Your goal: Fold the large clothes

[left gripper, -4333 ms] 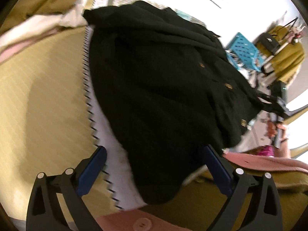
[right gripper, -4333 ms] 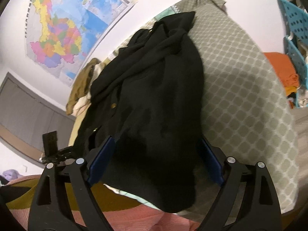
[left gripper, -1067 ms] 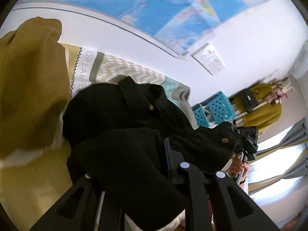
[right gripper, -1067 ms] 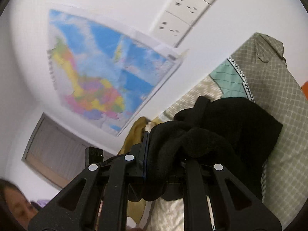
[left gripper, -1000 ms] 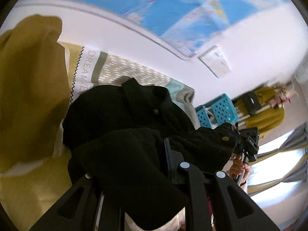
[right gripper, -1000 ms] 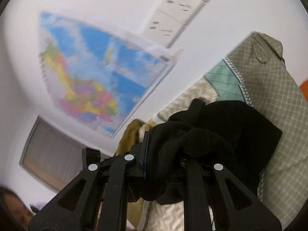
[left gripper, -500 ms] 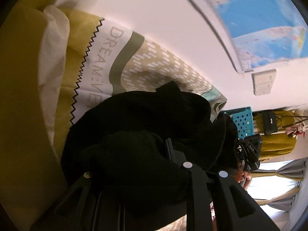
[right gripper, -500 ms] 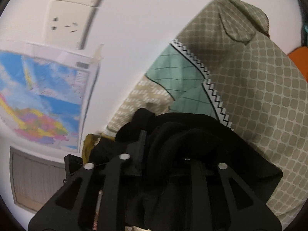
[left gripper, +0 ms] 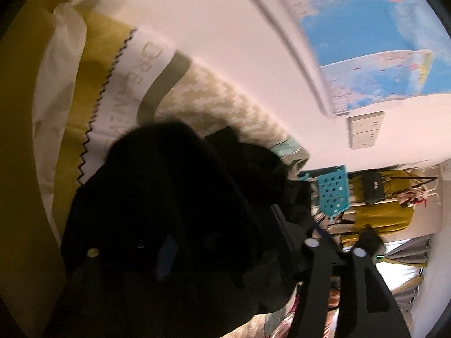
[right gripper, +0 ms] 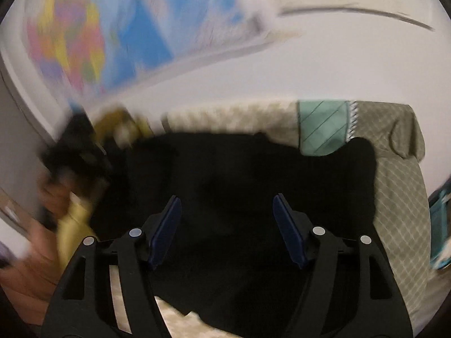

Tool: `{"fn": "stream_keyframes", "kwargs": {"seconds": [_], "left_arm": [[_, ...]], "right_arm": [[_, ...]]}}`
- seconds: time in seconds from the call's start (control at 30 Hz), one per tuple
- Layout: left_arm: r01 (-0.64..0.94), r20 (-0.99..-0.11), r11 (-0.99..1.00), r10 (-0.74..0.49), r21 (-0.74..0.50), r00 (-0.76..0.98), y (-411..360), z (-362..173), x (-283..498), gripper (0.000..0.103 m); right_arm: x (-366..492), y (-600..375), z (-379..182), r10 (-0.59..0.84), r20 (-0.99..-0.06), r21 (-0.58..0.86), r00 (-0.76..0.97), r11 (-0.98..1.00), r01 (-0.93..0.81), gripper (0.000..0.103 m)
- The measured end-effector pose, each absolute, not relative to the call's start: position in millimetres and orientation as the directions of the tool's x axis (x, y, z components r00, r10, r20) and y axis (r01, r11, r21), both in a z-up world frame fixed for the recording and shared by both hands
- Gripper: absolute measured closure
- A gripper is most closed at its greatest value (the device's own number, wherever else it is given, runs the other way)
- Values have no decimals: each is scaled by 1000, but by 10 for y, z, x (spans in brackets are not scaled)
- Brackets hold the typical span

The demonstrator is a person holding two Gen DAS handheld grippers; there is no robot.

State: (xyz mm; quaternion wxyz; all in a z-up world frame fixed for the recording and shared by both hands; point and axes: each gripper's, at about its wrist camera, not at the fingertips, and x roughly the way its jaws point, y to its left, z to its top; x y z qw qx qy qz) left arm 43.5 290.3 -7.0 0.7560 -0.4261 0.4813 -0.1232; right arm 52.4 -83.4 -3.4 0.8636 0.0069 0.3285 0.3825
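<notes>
Two black two-finger grippers with blue pads, one per view. Right gripper (right gripper: pixel 227 225): fingers spread wide at lower centre of its frame, nothing between the pads, poised over one black button-front garment (right gripper: pixel 253 186) that lies bunched across the middle of the frame on a patterned bedspread (right gripper: pixel 400 197) of beige lattice and teal panels. Left gripper (left gripper: pixel 225 256): lower centre of its frame, draped over by the same black garment (left gripper: pixel 174 197); cloth hides its near finger, so how far it stands apart cannot be told. Surroundings, one each: blue wall map (left gripper: pixel 380 42) upper right; white socket plate (left gripper: pixel 365 129) below it; teal perforated plastic basket (left gripper: pixel 334 194) at right; mustard garment (left gripper: pixel 380 211) hanging beyond it; mustard and cream cloth pile (left gripper: pixel 56 84) at left. Right view is heavily motion-blurred at left.
</notes>
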Motion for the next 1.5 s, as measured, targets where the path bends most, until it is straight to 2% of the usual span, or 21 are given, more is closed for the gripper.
{"fn": "stream_keyframes", "kwargs": {"seconds": [0.03, 0.1, 0.17, 0.2, 0.33, 0.5, 0.53, 0.57, 0.63, 0.67, 0.73, 0.8, 0.9, 0.93, 0.97, 1.0, 1.03, 1.07, 1.1, 1.3, 1.5], "left_arm": [[-208, -615, 611, -591, -764, 523, 2896, -4, 405, 35], [-166, -582, 607, -594, -777, 555, 2887, 152, 318, 29], [-116, -562, 631, -574, -767, 596, 2856, 354, 195, 24], [-94, -567, 655, -562, -750, 603, 2823, 427, 155, 22], [12, -654, 807, -487, -590, 579, 2434, 577, 85, 19], [96, -742, 875, -455, -474, 493, 1900, 295, 217, 21], [98, -758, 881, -451, -463, 472, 1824, 202, 268, 26], [87, -776, 888, -438, -451, 454, 1775, 114, 338, 37], [53, -800, 899, -413, -435, 434, 1761, -49, 473, 47], [12, -822, 910, -381, -415, 423, 1784, -155, 558, 63], [-57, -845, 910, -356, -410, 398, 1865, -293, 669, 78], [-73, -830, 906, -346, -416, 438, 1979, -288, 690, 86], [-115, -796, 886, -337, -449, 503, 2142, -197, 628, 82], [-121, -791, 889, -323, -443, 520, 2162, -158, 576, 76], [-121, -783, 897, -297, -424, 547, 2185, -96, 487, 63], [-103, -765, 911, -269, -400, 585, 2194, -13, 339, 55], [-92, -756, 921, -251, -379, 604, 2212, 44, 240, 38], [-83, -749, 931, -230, -354, 621, 2219, 102, 93, 35], [-72, -738, 944, -202, -322, 644, 2232, 166, -104, 35], [-115, -714, 981, -30, -155, 700, 2312, 226, -1035, 22], [-137, -748, 978, -26, -155, 663, 2309, -105, -1314, 13]], "right_arm": [[565, -723, -115, 641, -592, 236, 488, 717, -656, 37], [684, -507, -280, 576, -648, 169, 499, 747, -643, 47], [787, -418, -411, 533, -677, 128, 508, 764, -632, 87], [816, -425, -424, 530, -676, 127, 512, 768, -628, 93], [784, -586, -212, 583, -597, 170, 551, 763, -624, 98], [836, -628, 141, 623, -505, 203, 597, 758, -620, 101], [900, -560, 108, 614, -526, 199, 589, 762, -616, 101], [960, -513, 42, 611, -551, 206, 568, 759, -617, 101], [1033, -441, -73, 592, -588, 207, 550, 768, -606, 101], [1081, -416, -150, 576, -609, 204, 545, 778, -594, 102], [1139, -432, -264, 534, -635, 185, 558, 807, -561, 102], [1169, -506, -327, 546, -648, 227, 531, 804, -550, 97], [1079, -679, -272, 582, -624, 270, 521, 787, -555, 74], [983, -791, -213, 600, -596, 280, 533, 778, -563, 62], [917, -875, -161, 612, -576, 285, 542, 772, -568, 56], [790, -1006, -95, 633, -541, 293, 554, 759, -581, 54], [693, -1097, -49, 647, -517, 301, 560, 750, -589, 46], [550, -1254, -9, 654, -488, 308, 578, 748, -587, 35], [424, -1395, 9, 656, -467, 311, 593, 750, -584, 31], [-85, -2040, -322, 604, -471, 328, 643, 797, -508, 17], [-237, -2080, -835, 632, -498, 387, 594, 775, -500, 14]]}}
